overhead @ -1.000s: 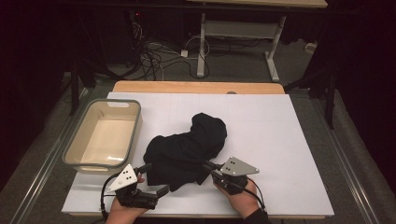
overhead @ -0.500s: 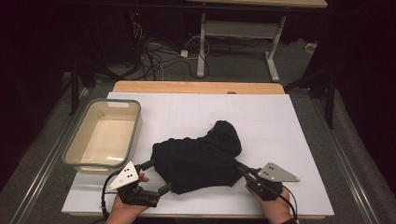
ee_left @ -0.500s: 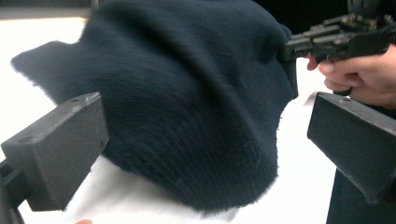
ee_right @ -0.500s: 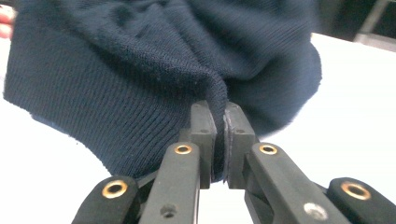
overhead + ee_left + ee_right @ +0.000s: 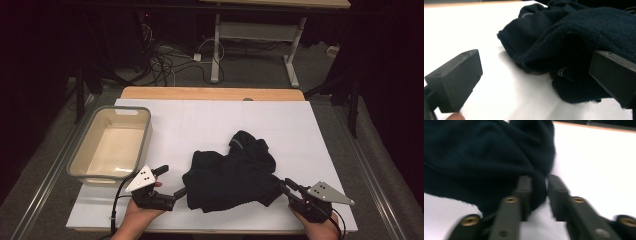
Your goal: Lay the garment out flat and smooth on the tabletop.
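Crumpled fuzzy black garment (image 5: 230, 175)

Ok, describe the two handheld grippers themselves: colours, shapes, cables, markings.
Both are black. The left gripper and right gripper each carry a grey three-cornered plate with small dark dots, and a black cable trails from each. Left jaws are blocky; the right's arms show brass-coloured rivets.

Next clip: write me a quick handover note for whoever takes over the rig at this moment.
Left gripper: jaws wide open, at the near left edge of the dark garment, gripping nothing.
Right gripper: jaws closed on a fold at the garment's near right corner.
Garment: crumpled on the white table, right of the bin, which holds nothing.
Done: right corner gripped.
Left: probably grip the left edge, then spread or fold the garment; whether it goes in the bin can't be told.
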### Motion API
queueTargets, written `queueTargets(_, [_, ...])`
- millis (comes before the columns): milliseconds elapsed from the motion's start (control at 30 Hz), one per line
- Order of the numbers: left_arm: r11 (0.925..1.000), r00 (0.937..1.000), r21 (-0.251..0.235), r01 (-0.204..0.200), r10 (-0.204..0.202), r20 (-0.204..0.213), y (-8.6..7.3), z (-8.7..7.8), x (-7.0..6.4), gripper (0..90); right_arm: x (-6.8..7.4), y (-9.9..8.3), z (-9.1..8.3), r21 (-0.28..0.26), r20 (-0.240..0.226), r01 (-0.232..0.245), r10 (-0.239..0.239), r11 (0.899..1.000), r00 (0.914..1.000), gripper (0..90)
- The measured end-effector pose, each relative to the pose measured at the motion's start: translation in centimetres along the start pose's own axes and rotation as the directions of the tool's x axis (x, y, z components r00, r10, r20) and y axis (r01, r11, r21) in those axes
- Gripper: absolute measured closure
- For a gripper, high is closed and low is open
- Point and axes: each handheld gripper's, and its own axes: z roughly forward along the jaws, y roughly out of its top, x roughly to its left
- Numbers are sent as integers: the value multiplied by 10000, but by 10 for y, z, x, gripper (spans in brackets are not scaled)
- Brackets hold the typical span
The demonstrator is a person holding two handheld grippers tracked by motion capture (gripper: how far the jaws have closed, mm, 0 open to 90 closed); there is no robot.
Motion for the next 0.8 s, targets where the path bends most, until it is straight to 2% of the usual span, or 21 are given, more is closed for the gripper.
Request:
queueTargets(67, [10000,9999,-33,-87,87,134,-1,2,-2,0,8,9,-4,-357,-106,-27,24,9994,9999,562])
queueTargets(167, [9994,9995,159,-319,320,-68,-1,4,-4,0,26,24,-7,-787,-464,257,-294,9966,9985,504])
queueTargets(233, [9997,9994,92,-234,236,-235,0,4,-6,0,43,35,-2,-962,-906,501,-589,9941,9941,463])
queueTargets(300, [9998,9999,171,-70,71,-79,1,5,-7,0,64,46,9,-991,-1498,682,-826,9927,9853,398])
queueTargets(367, [9994,9997,308,-154,159,-169,2,6,-6,0,89,58,22,-968,-2180,958,-1150,9907,9692,332])
queueTargets(433, [9993,9992,171,-342,345,-199,2,6,-4,0,116,67,38,-703,-2509,1650,-1775,9838,9516,243])
queueTargets(467, [9993,9992,146,-351,353,-190,2,6,-3,0,128,70,45,-629,-2603,1895,-1994,9799,9447,226])
queueTargets(500, [9995,9996,154,-258,260,-137,2,6,-2,0,136,71,52,-540,-2646,2016,-2087,9780,9415,227])
queueTargets(567, [9989,9998,442,-170,172,-28,1,8,-1,0,146,68,69,27,-2556,2335,-2251,9723,9402,262])
queueTargets(600, [9985,9997,492,-230,235,-90,1,9,-2,0,147,65,77,388,-2435,2461,-2297,9685,9423,314])
queueTargets(633, [9986,9995,444,-285,292,-146,1,8,-3,0,146,61,82,574,-2451,2453,-2245,9678,9431,441])
queueTargets(667, [9987,9993,401,-328,335,-185,0,8,-4,0,144,58,84,573,-2556,2446,-2226,9679,9408,599])
queueTargets(700, [9986,9990,337,-399,406,-176,0,7,-4,0,141,55,84,528,-2587,2480,-2266,9673,9390,699])
queueTargets(733, [9984,9988,302,-469,473,-117,-1,7,-5,0,137,55,82,436,-2615,2447,-2253,9686,9385,768])
queueTargets(800, [9980,9984,282,-565,567,-57,-1,7,-6,0,129,56,72,130,-2628,2322,-2208,9726,9393,795])
